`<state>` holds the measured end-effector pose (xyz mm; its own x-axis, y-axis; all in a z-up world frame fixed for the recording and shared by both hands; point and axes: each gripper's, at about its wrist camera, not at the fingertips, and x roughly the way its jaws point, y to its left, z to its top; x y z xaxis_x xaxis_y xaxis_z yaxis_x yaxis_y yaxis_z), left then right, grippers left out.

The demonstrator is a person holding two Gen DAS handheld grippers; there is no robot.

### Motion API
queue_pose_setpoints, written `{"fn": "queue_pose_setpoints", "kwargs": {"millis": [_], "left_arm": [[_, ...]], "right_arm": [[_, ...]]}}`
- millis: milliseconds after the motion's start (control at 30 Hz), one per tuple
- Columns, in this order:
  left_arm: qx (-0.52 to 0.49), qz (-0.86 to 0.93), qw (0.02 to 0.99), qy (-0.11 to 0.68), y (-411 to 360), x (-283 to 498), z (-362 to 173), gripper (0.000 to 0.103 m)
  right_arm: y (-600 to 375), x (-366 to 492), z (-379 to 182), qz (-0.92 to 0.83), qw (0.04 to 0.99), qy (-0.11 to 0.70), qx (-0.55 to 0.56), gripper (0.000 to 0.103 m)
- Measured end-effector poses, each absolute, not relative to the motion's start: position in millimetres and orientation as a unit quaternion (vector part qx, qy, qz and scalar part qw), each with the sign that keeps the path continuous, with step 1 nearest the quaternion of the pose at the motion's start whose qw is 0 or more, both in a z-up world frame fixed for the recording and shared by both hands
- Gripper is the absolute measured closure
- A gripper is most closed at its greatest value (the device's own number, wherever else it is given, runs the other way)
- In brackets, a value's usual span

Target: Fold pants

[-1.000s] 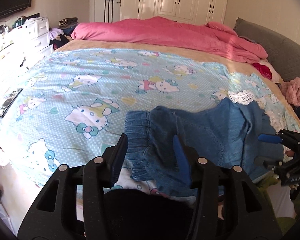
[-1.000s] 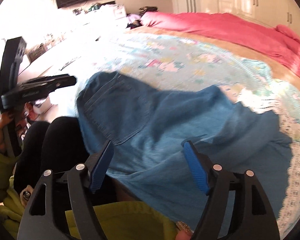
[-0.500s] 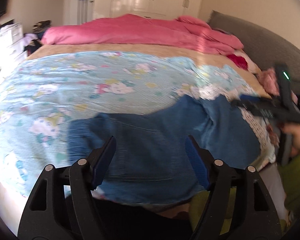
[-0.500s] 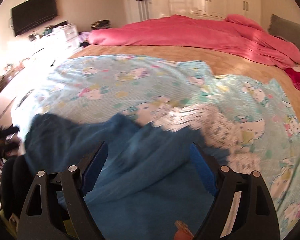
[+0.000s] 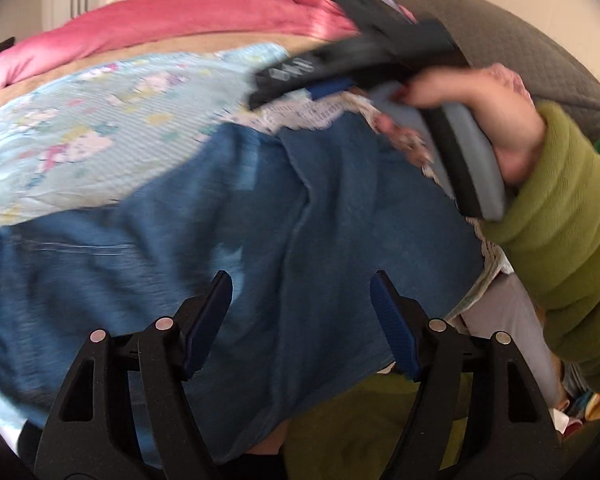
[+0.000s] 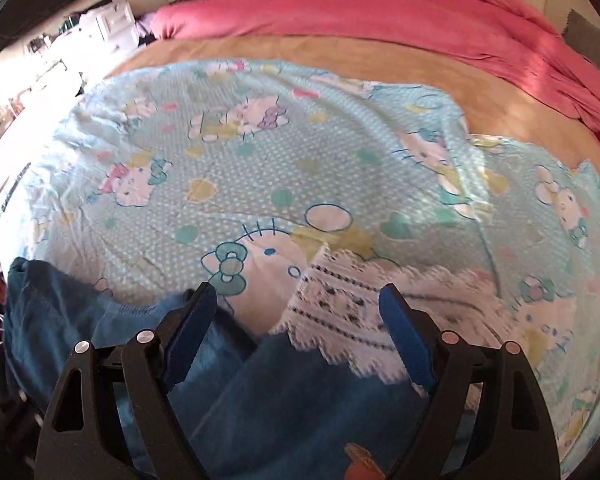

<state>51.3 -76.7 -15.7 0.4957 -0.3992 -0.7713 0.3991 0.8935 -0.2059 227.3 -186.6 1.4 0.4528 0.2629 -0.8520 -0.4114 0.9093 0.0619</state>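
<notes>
Blue denim pants [image 5: 260,232] lie spread on the near edge of the bed, over a light blue cartoon-print sheet [image 5: 100,120]. My left gripper [image 5: 300,320] is open and empty, just above the pants. My right gripper [image 6: 296,332] is open and empty over the far part of the pants [image 6: 292,408], near the sheet's white lace trim [image 6: 352,320]. In the left wrist view the right gripper [image 5: 316,80] shows at the upper right, held by a hand in a green sleeve [image 5: 560,240]; it is blurred.
A pink duvet [image 6: 380,12] lies bunched along the far side of the bed on a tan cover [image 6: 300,52]. A grey headboard [image 5: 520,40] stands at the right. White drawers [image 6: 108,28] and clutter stand at the left beyond the bed.
Both grippers have swung to the right along the pants. The left one now looks at the leg part and the right hand; the right one has moved forward over the sheet's lace trim.
</notes>
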Motion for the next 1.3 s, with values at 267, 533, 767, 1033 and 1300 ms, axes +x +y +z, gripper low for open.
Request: {"fn": "queue_pose_setpoints", "kwargs": {"millis": [267, 533, 767, 1033, 1300], "left_arm": [[0.009, -0.238, 0.856, 0.458, -93, 63, -36, 0.039], [0.010, -0.236, 0.859, 0.455, -87, 65, -34, 0.039], [0.014, -0.234, 0.862, 0.450, -82, 68, -32, 0.040], [0.020, -0.251, 0.858, 0.448, -85, 62, -21, 0.098], [0.035, -0.265, 0.856, 0.442, -87, 53, -14, 0.103]], "right_arm": [[-187, 257, -31, 0.167, 0.844, 0.501, -0.092, 0.077], [-239, 242, -1, 0.186, 0.869, 0.459, 0.000, 0.094], [-291, 212, 33, 0.183, 0.887, 0.420, 0.053, 0.094], [-335, 167, 54, 0.170, 0.899, 0.396, 0.078, 0.094], [-369, 123, 50, 0.157, 0.900, 0.394, 0.100, 0.094]]}}
